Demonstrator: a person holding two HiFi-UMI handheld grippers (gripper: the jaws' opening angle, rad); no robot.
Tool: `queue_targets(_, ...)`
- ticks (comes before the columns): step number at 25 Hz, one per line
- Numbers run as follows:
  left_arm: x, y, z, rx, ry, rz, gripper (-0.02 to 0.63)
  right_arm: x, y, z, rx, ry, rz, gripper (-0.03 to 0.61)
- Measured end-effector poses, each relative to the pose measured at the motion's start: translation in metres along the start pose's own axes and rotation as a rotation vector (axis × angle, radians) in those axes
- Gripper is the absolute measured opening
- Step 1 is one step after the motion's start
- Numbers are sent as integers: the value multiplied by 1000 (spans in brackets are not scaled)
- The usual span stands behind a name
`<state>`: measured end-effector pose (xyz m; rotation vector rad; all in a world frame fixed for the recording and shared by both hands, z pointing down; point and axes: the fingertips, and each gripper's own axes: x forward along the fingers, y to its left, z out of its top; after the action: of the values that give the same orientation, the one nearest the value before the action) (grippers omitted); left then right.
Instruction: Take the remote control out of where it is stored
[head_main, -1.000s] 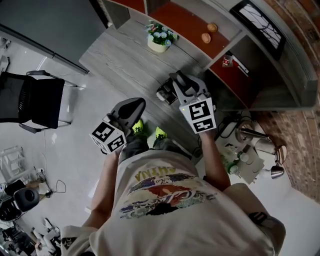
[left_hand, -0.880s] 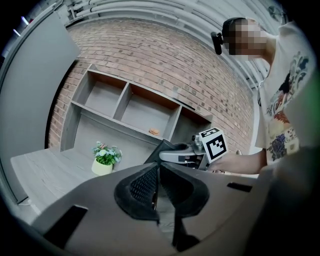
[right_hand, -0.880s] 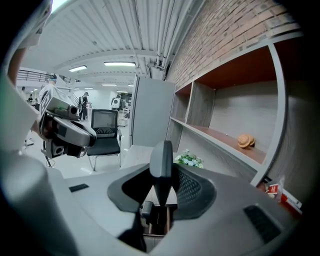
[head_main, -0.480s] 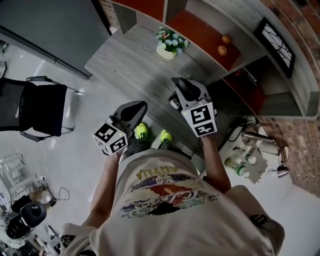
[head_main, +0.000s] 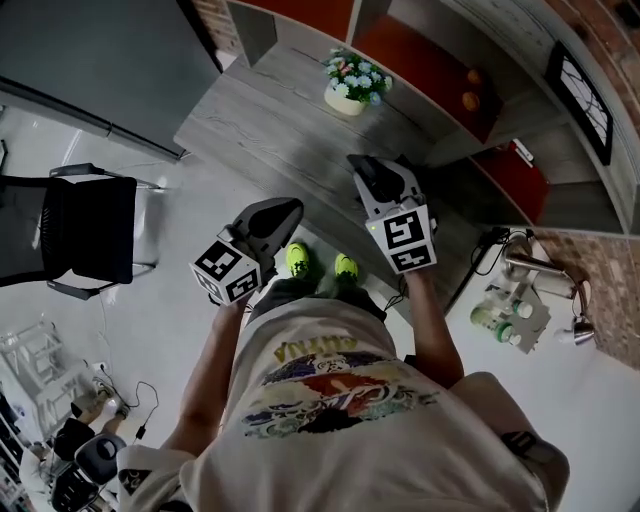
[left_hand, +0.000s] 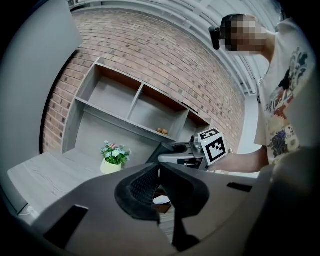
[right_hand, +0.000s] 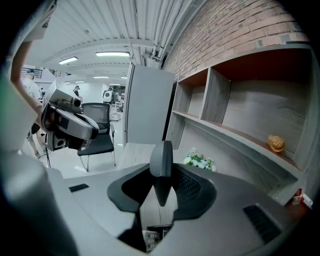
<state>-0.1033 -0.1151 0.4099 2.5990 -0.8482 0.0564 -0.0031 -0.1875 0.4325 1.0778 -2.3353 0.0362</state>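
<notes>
Remote control (right_hand: 162, 160) is pinched in our right gripper (head_main: 378, 182). We have pulled it back from the red shelf (head_main: 520, 178), near the desk (head_main: 270, 120). Our left gripper (head_main: 276, 216) is squeezed together on nothing. We think the job is nearly done.

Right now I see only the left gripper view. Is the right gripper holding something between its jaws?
Observer: Yes. In the right gripper view, the right gripper is closed on a slim grey thing that stands upright. It looks like the remote control.
Operator: Is there anything on the floor to the left?
Observer: The head view shows a black chair on the floor, left of the left gripper.
Operator: How near to the desk are we standing?
Observer: In the head view, two green shoes stand close to the front edge of the desk.
</notes>
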Motion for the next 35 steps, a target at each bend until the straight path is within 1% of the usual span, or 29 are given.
queue_targets(4,-9,13,-10,-8,31,-13,6,18,15,-6,20,9,4,118)
queue_targets(7,-16,26,-13,-17,32,-4,6,34,22,-7,19,12,11,118)
queue_targets(20,-58,64,-38,-77,41,79,6,94,59,-23,-6,8,37,118)
queue_targets(25,-62,73,-50,-97,38,100,6,106,66,-34,-3,-12,31,118)
queue_targets(31,-64,74,-52,-107,38,109,6,114,74,-45,1,-21,40,119)
queue_targets(35,-61,74,-56,-128,33,116,6,118,81,-61,-4,-11,48,119)
